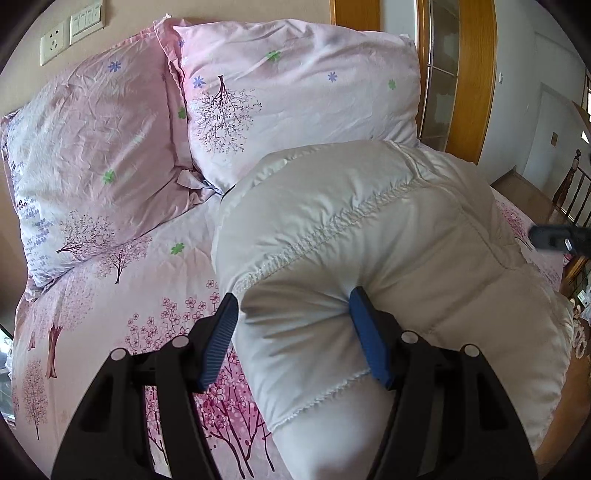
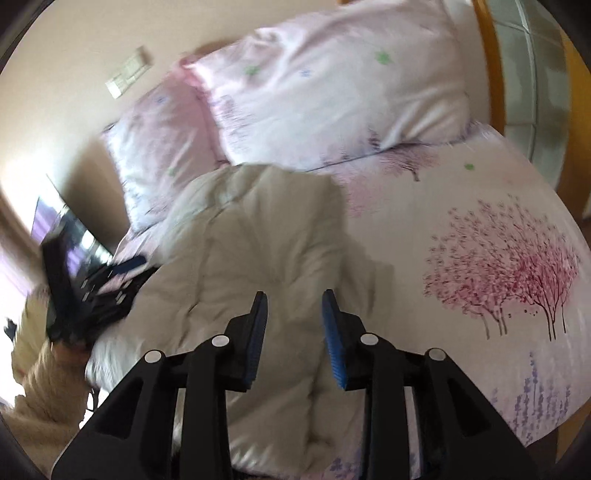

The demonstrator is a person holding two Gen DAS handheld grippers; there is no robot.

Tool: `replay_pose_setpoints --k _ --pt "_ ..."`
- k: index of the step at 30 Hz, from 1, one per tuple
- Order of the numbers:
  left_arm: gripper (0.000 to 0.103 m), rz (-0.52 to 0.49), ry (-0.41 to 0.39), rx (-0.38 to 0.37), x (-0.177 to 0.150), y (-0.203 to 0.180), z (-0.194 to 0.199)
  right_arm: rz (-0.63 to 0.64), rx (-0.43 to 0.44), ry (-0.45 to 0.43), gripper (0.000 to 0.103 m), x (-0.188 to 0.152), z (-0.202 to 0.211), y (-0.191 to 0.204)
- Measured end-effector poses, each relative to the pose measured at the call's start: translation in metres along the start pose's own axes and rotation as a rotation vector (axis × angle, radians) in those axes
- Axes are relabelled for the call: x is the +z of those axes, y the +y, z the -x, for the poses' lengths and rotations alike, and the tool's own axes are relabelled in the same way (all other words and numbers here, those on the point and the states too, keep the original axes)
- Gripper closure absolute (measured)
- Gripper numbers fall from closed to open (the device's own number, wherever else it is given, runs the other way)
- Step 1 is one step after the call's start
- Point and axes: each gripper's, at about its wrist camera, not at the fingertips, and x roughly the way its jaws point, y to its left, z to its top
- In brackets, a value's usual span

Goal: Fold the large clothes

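A white quilted puffer coat (image 1: pixel 369 258) lies bunched on the pink floral bed sheet (image 1: pixel 110 314). My left gripper (image 1: pixel 293 306) is open, its blue pads on either side of a puffy fold at the coat's near edge, the right pad pressed into the fabric. In the right wrist view the same coat (image 2: pixel 258 240) lies flatter. My right gripper (image 2: pixel 295 306) hovers open and empty above it. The left gripper (image 2: pixel 92 288) shows blurred at the coat's left edge. The right gripper's tip (image 1: pixel 557 238) shows at the far right of the left wrist view.
Two pink floral pillows (image 1: pixel 92 147) (image 1: pixel 295 92) lean against the wall at the head of the bed. A wooden door frame (image 1: pixel 472 74) stands to the right. Wall switches (image 1: pixel 85 18) are above the pillows. Bare sheet (image 2: pixel 480 240) lies right of the coat.
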Motion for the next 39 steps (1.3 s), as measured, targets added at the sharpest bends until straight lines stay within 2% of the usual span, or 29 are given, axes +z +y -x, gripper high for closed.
replay_pose_setpoints --k 4,10,13,19,22,24,27,31,34,37,38,39 --pt "0.039 -0.004 -0.004 0.010 -0.002 -0.001 0.001 0.045 0.012 0.024 0.075 -0.021 -0.006 0.012" --pt "0.039 -0.006 -0.011 0.012 -0.004 -0.004 0.001 -0.007 0.009 0.071 0.076 -0.046 -0.025 -0.002" --pt "0.039 -0.019 -0.026 0.019 -0.004 -0.008 0.003 0.009 -0.018 0.085 0.076 -0.056 -0.035 -0.003" --pt "0.040 -0.033 -0.115 0.004 -0.002 -0.005 0.040 0.004 -0.014 0.095 0.076 -0.063 -0.046 -0.009" --pt "0.037 -0.054 -0.141 -0.023 -0.010 -0.009 0.058 0.005 -0.008 0.081 0.076 -0.067 -0.046 -0.011" --pt "0.033 -0.088 -0.121 -0.036 -0.017 -0.017 0.059 0.008 -0.005 0.067 0.076 -0.070 -0.047 -0.012" --pt "0.033 -0.135 -0.108 -0.004 -0.027 -0.028 0.051 0.007 -0.003 0.051 0.076 -0.072 -0.047 -0.012" --pt "0.033 -0.061 -0.047 -0.059 -0.029 -0.023 0.033 0.015 -0.013 0.026 0.076 -0.079 -0.047 -0.012" --pt "0.032 -0.073 -0.041 -0.038 -0.033 -0.026 0.025 0.010 -0.011 0.016 0.076 -0.079 -0.047 -0.013" --pt "0.032 -0.074 -0.036 -0.031 -0.035 -0.026 0.024 -0.013 -0.011 0.041 0.076 -0.067 -0.035 -0.015" --pt "0.032 -0.069 -0.033 -0.036 -0.035 -0.025 0.024 -0.026 -0.010 0.022 0.075 -0.059 -0.027 -0.017" --pt "0.032 -0.066 -0.032 -0.038 -0.035 -0.025 0.024 -0.028 -0.019 -0.034 0.075 -0.047 -0.013 -0.017"
